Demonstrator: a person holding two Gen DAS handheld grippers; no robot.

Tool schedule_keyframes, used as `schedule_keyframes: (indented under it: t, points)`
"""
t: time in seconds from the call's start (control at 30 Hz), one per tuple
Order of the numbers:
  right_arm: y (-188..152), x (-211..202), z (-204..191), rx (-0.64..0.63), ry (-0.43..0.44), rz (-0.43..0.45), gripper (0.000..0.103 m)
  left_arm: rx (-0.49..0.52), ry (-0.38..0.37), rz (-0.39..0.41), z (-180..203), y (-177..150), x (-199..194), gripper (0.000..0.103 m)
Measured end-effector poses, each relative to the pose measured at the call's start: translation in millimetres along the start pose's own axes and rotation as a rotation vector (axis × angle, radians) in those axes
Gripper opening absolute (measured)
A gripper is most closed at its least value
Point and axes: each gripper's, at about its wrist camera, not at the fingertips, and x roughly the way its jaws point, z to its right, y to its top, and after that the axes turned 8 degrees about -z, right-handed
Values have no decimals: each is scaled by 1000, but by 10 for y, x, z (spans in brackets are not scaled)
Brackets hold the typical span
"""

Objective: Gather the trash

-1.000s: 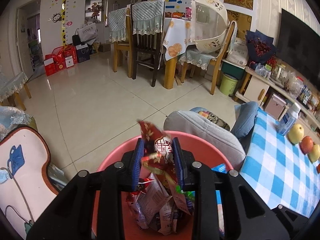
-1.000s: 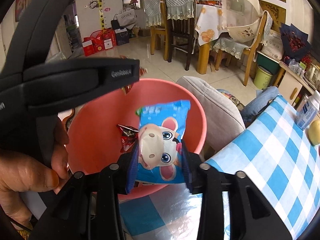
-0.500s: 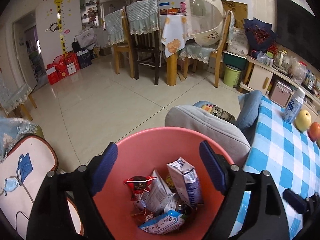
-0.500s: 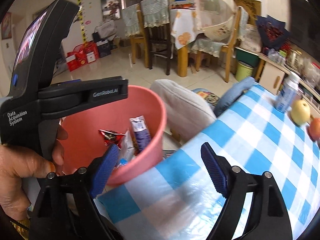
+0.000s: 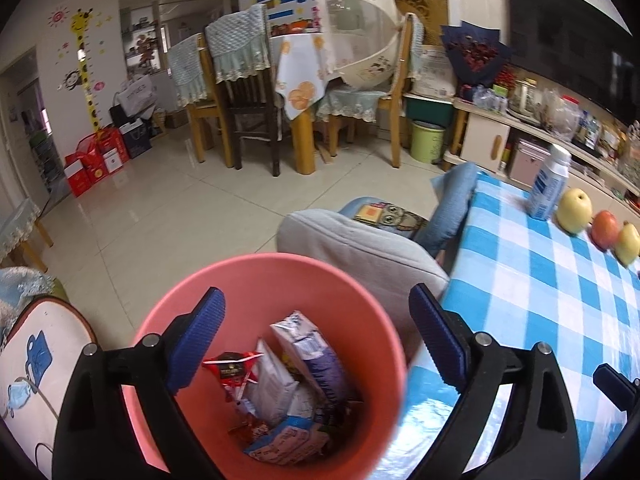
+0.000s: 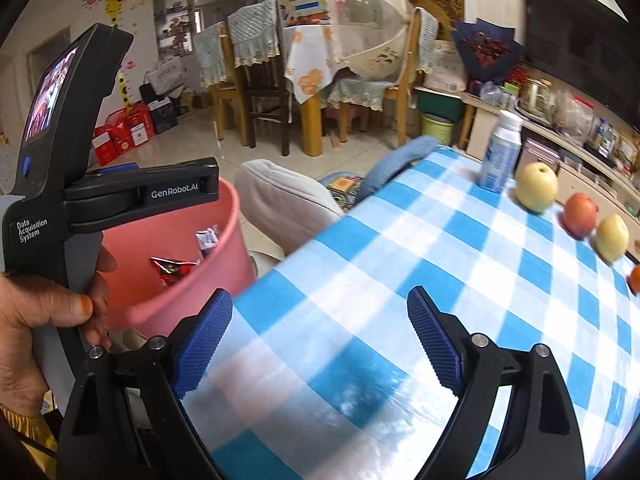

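A pink bin [image 5: 260, 276] stands on the floor beside the blue-checked table [image 5: 540, 300]. In it lie a milk carton [image 5: 312, 356], a red wrapper [image 5: 230, 368] and a blue-white snack packet [image 5: 284, 440]. My left gripper [image 5: 316, 312] hovers over the bin's mouth, its jaws opening wide with nothing between them. My right gripper [image 6: 320, 312] is over the tablecloth [image 6: 460, 260], to the right of the bin [image 6: 224, 248], jaws also opening and empty. A hand [image 6: 36, 320] holding the left gripper's handle [image 6: 60, 208] fills the left of the right wrist view.
A white-blue bottle [image 6: 500, 152] and three fruits, the nearest a yellow apple [image 6: 536, 186], stand along the table's far right. A grey cushion [image 5: 360, 248] lies behind the bin. Dining chairs [image 5: 248, 112] and a green pail [image 5: 426, 140] are across the tiled floor.
Both grippers let go of their packets, which now lie in the bin, and their jaws spread wide. The right gripper swung right, from over the bin to over the tablecloth.
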Motion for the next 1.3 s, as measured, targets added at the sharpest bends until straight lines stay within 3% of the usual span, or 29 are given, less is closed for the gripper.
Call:
schedule_keyframes:
  t: [0.47, 1.3]
  points:
    - [-361, -298, 451, 77, -94, 0, 89, 126, -83, 34, 662, -136, -137, 96]
    - [-1045, -848, 1173, 205, -270, 37, 89, 328, -319, 65, 1829, -590, -471, 97]
